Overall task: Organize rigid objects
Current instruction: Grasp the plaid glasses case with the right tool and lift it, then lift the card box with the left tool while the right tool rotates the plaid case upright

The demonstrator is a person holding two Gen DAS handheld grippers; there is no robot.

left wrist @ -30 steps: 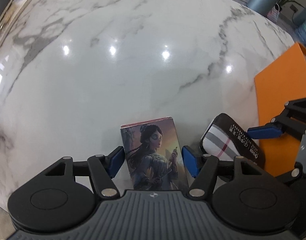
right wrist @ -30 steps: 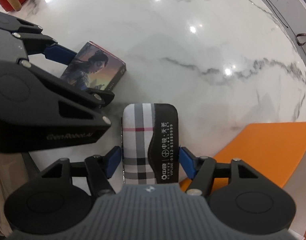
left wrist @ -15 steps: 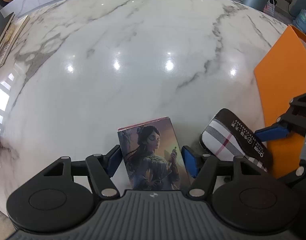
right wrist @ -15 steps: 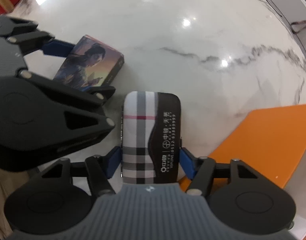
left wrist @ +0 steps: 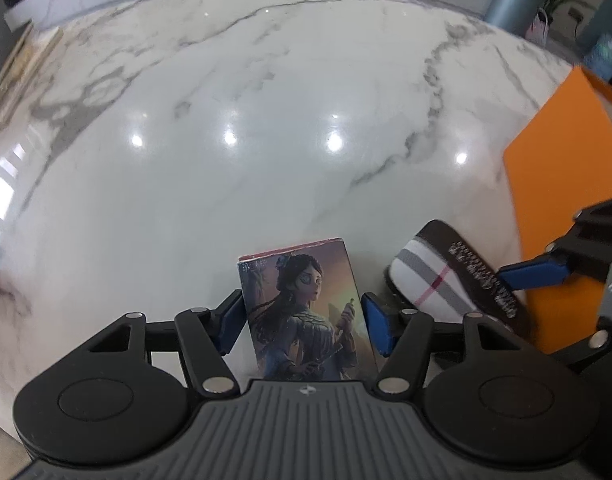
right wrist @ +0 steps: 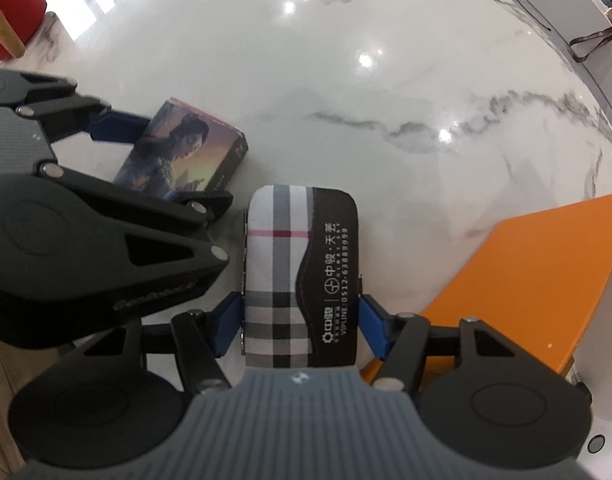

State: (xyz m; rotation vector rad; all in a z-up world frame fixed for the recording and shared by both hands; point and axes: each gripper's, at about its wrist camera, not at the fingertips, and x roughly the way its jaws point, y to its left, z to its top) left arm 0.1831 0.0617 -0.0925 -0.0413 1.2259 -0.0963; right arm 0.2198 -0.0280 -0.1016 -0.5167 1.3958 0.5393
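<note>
The plaid-and-black rectangular case (right wrist: 301, 276) is clamped across its short width by the right gripper (right wrist: 301, 320), long axis pointing forward, above the marble table (right wrist: 346, 100). The orange tray (right wrist: 546, 280) lies just right. The illustrated card box (left wrist: 306, 312) is held narrowly between the left gripper (left wrist: 301, 320) jaws.

ahead: marble tabletop (left wrist: 265, 120) open | right: orange board (right wrist: 538, 272), seemingly close
</note>
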